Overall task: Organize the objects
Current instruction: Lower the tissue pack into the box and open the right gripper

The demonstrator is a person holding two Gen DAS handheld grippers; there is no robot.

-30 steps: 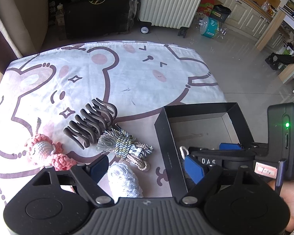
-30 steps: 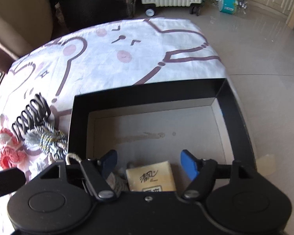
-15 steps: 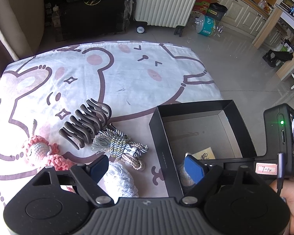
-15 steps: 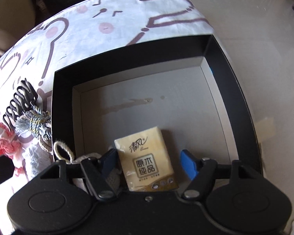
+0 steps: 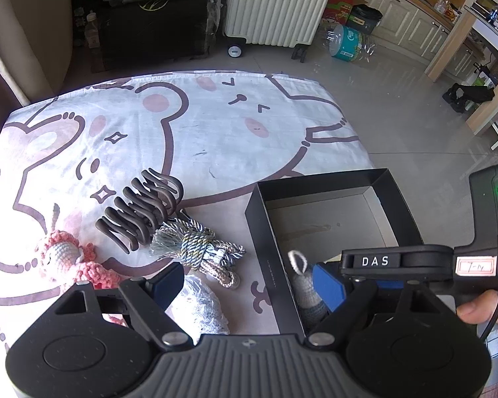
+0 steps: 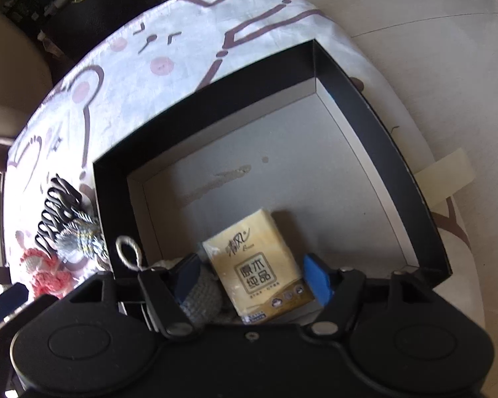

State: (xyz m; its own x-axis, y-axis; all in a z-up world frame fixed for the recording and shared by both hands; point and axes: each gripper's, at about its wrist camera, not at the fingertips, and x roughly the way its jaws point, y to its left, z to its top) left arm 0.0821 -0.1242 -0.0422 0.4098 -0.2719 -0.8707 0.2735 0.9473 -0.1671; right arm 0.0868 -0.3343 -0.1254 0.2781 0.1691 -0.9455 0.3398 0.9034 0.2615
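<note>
From the left wrist camera, we see our left gripper (image 5: 249, 282) hanging above the cartoon-print cloth (image 5: 199, 139) with its jaws spread wide and nothing between the pads. One blue pad sits over a white knitted bundle (image 5: 202, 305) on the cloth; the other sits over the near left corner of the black box (image 5: 265, 232). Left of the box lie a brown claw hair clip (image 5: 139, 209), a knot of grey-blue cord (image 5: 196, 248) just beside it, and a pink crocheted doll (image 5: 73, 262) nearer the cloth's left edge. Inside the box, near its left wall, a grey knitted item (image 5: 307, 295) with a white loop stands up. Our right gripper (image 5: 395, 262) reaches across the near part of the box, and a thumb (image 5: 478, 308) shows on its handle.

From the right wrist camera, we see the right gripper (image 6: 252, 275) pointing down into the box (image 6: 381, 126). Its jaws stand apart, and we see no pad pressing on anything. A tissue pack (image 6: 259, 265) lies flat on the grey floor (image 6: 249, 139) between the pads, clear of both. The grey knitted item (image 6: 202, 298) lies under the left pad, its loop (image 6: 127, 248) over the box wall. The hair clip (image 6: 54, 209), cord (image 6: 79, 235) and doll (image 6: 46, 272) stay outside, left of the box.
</note>
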